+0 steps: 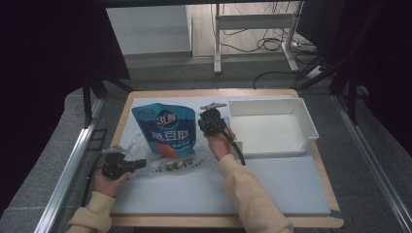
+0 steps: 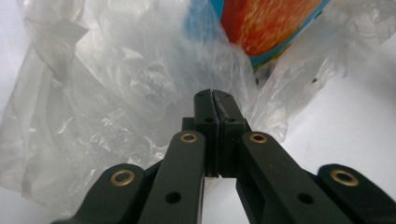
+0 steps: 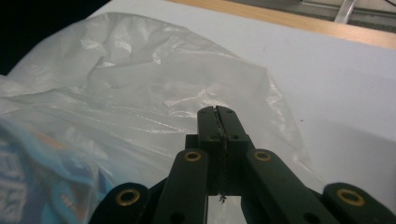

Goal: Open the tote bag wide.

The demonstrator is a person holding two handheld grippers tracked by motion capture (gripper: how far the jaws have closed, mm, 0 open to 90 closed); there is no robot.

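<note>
We find both the left gripper [image 2: 212,95] and right gripper [image 3: 216,112] pressed together, each pinching the clear plastic bag [image 2: 116,93] around the blue pouch [image 1: 165,130].

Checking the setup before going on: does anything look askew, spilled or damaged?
Nothing spilled or broken. The blue pouch lies inside a crumpled clear plastic bag; both the left gripper and right gripper are shut on its film. The white bin sits square.

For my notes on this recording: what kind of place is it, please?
Probably a lab set up for recording: a wooden table with a white mat, dark curtains on both sides, and loose cables on the floor behind.
</note>
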